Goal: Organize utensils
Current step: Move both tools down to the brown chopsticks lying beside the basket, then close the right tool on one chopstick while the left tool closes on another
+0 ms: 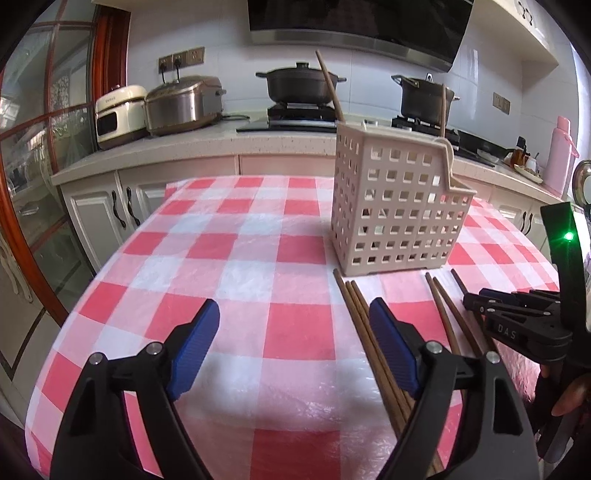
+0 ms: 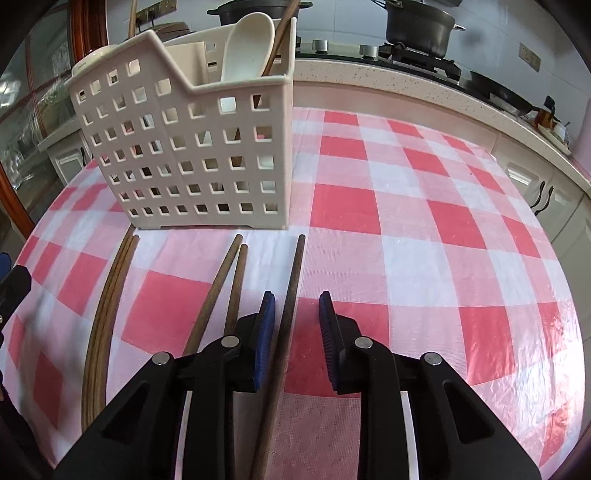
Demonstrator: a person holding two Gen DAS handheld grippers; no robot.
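Note:
A beige perforated utensil holder (image 1: 397,206) stands on the checked tablecloth; in the right wrist view the holder (image 2: 192,147) holds a white spoon (image 2: 245,46) and a brown chopstick (image 2: 280,33). Several brown chopsticks lie on the cloth in front of it: a bundle (image 1: 365,332), a pair (image 1: 445,314), and in the right wrist view a bundle (image 2: 107,295), a pair (image 2: 225,284) and a single chopstick (image 2: 290,314). My right gripper (image 2: 297,310) is open, its fingers on either side of the single chopstick. My left gripper (image 1: 293,317) is open and empty, left of the bundle. The right gripper (image 1: 480,297) shows at the right of the left wrist view.
The table (image 1: 258,236) has a red-and-white checked cloth. Behind it runs a kitchen counter (image 1: 221,136) with a rice cooker (image 1: 184,103), a white appliance (image 1: 120,114), two black pots (image 1: 303,83) on the stove, and a pink bottle (image 1: 559,155).

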